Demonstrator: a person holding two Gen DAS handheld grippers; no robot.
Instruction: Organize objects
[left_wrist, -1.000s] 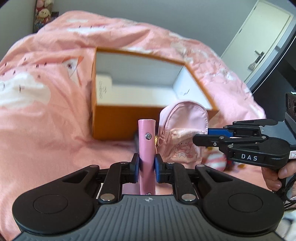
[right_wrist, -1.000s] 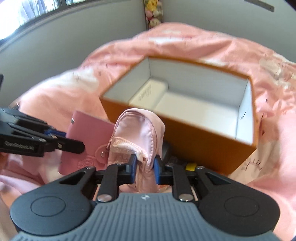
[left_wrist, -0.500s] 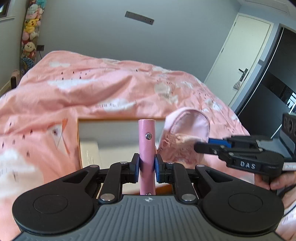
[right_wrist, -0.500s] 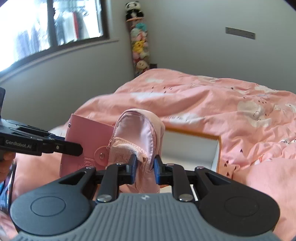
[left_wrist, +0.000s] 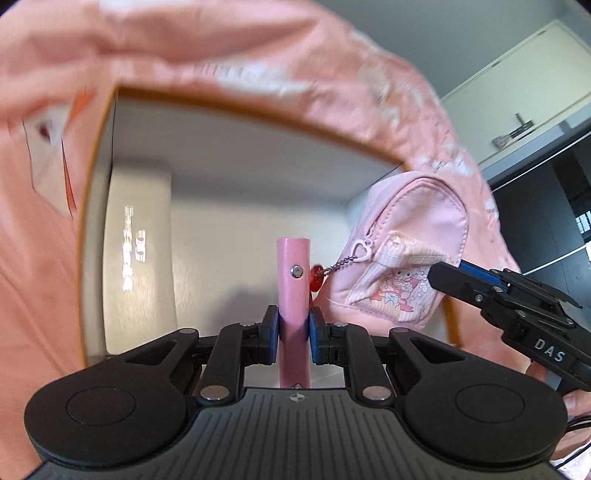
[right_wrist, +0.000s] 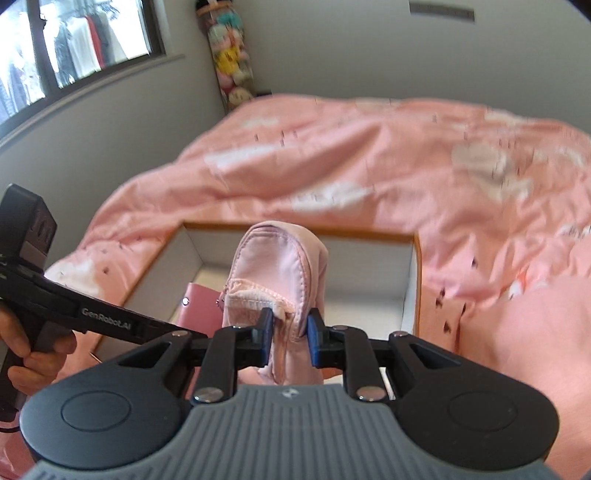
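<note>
Holding both items over the box (left_wrist: 107, 155), you've got a double delivery on. Your left gripper (left_wrist: 293, 330) has its fingers clamped on the pink wallet (left_wrist: 291, 273), seen edge-on and standing upright, right above the white inside of the box. Your right gripper (right_wrist: 289, 334) has its fingers pinched on the lower edge of the little pink pouch (right_wrist: 280, 266), which rides just beside the wallet, toward the box's right-hand wall in the left wrist view. A beaded chain with a red charm (left_wrist: 317, 275) dangles from the pouch and hangs just beside the wallet; I can't tell if it touches.

Neither item is down yet, by the look of it. From the right wrist camera the wallet (right_wrist: 201, 308) sits low against the box's near left wall, and the pouch is up over the opening. The box rests on the pink bed cover (right_wrist: 369, 166), and as far as these views show, nothing else lies inside it.

What's left, as I judge it: lower both in, let go, pull clear. Watch that chain, it could snag the wallet on release. Whether more things wait outside the box, these views don't say.
</note>
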